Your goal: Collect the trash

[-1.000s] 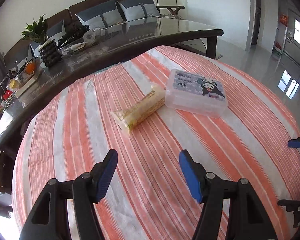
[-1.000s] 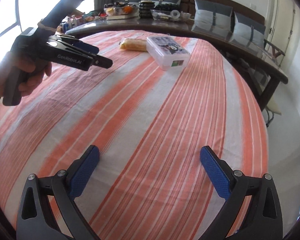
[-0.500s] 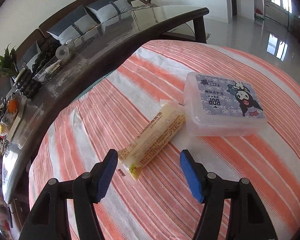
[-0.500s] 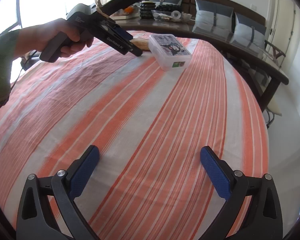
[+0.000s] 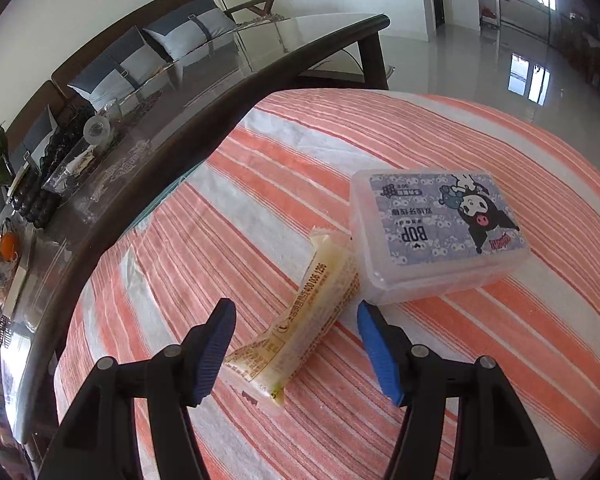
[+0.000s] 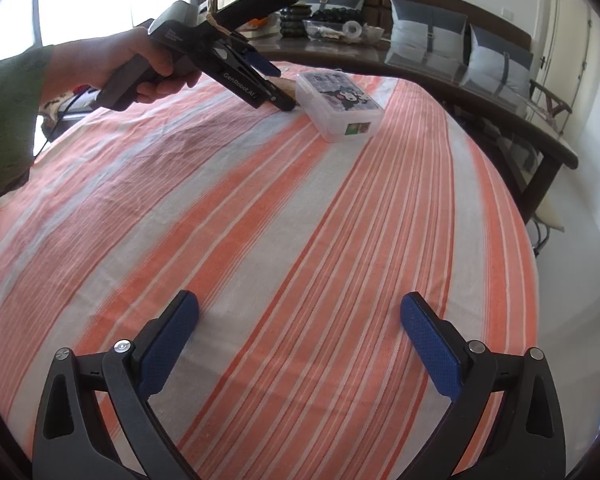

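Note:
A yellow snack wrapper (image 5: 300, 320) lies on the orange-striped tablecloth (image 5: 480, 340), its far end against a clear plastic box (image 5: 440, 236) with a cartoon label. My left gripper (image 5: 296, 344) is open, with its blue pads on either side of the wrapper's near end, not touching it. In the right wrist view the left gripper (image 6: 278, 88) points down at the wrapper (image 6: 286, 86), mostly hidden behind it, beside the box (image 6: 340, 108). My right gripper (image 6: 300, 344) is open and empty, low over the near cloth.
A dark glass-topped table (image 5: 204, 92) with bottles, fruit and a tape roll curves along the far side. A sofa with grey cushions (image 5: 172, 44) stands behind it. The cloth's round edge drops off at the right (image 6: 536, 264).
My left gripper has moved forward and down until its open pads flank the wrapper's near end. My right gripper has stayed still and open.

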`<state>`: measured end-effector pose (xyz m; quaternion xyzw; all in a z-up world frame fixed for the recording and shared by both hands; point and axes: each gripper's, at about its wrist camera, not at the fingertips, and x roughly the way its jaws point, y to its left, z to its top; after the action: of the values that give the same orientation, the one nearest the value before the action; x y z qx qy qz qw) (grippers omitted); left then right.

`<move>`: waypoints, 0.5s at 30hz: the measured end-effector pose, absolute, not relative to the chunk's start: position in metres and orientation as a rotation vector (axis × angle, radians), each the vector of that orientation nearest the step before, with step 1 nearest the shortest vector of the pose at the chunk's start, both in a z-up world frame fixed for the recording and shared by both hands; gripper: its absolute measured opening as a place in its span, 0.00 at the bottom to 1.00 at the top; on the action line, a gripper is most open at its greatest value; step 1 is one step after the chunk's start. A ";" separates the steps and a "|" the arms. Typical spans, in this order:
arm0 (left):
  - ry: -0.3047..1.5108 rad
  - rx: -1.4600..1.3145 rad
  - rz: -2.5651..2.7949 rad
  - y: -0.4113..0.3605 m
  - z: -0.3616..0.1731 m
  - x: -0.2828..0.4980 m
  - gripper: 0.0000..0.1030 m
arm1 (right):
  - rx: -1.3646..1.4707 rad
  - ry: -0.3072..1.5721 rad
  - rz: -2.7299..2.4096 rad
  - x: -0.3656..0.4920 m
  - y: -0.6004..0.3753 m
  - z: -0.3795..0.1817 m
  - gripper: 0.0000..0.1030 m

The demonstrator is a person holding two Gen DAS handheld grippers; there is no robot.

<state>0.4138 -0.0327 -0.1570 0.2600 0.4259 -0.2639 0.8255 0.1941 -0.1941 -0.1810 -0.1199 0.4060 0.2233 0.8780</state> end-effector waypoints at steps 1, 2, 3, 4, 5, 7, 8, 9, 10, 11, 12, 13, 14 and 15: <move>0.927 0.501 -0.571 -0.028 -0.157 0.415 0.27 | -0.249 0.847 0.466 0.194 -0.194 -0.181 0.98; 0.939 0.471 -0.565 -0.024 -0.157 0.415 0.24 | -0.249 0.847 0.467 0.195 -0.194 -0.181 0.98; 0.934 0.457 -0.546 -0.019 -0.156 0.412 0.20 | -0.249 0.847 0.467 0.195 -0.194 -0.181 0.98; 0.936 0.427 -0.523 -0.012 -0.154 0.409 0.18 | -0.250 0.847 0.467 0.195 -0.193 -0.181 0.98; 0.942 0.381 -0.498 -0.002 -0.152 0.405 0.18 | -0.249 0.847 0.466 0.195 -0.194 -0.181 0.98; 0.955 0.283 -0.420 0.020 -0.148 0.391 0.17 | -0.249 0.847 0.466 0.195 -0.193 -0.181 0.98; 0.966 0.239 -0.379 0.031 -0.146 0.381 0.17 | -0.249 0.847 0.466 0.195 -0.194 -0.181 0.98; 0.980 0.195 -0.341 0.042 -0.145 0.368 0.17 | -0.249 0.847 0.467 0.195 -0.194 -0.181 0.98; 0.997 0.154 -0.304 0.052 -0.144 0.354 0.17 | -0.249 0.847 0.467 0.195 -0.194 -0.181 0.98; 1.013 0.116 -0.272 0.061 -0.143 0.340 0.17 | -0.249 0.847 0.467 0.195 -0.194 -0.181 0.98; 1.029 0.082 -0.237 0.068 -0.143 0.325 0.17 | -0.249 0.847 0.467 0.195 -0.194 -0.181 0.98; 1.042 0.052 -0.209 0.074 -0.144 0.310 0.17 | -0.249 0.847 0.467 0.195 -0.194 -0.181 0.98; 1.048 0.032 -0.191 0.078 -0.144 0.297 0.17 | -0.249 0.847 0.467 0.195 -0.194 -0.181 0.98; 1.047 0.010 -0.177 0.081 -0.145 0.284 0.18 | -0.249 0.848 0.467 0.195 -0.194 -0.181 0.98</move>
<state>0.2839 0.0812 -0.1449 0.0046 0.4992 -0.0843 0.8623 0.1947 -0.1936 -0.1812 -0.1192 0.4065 0.2238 0.8778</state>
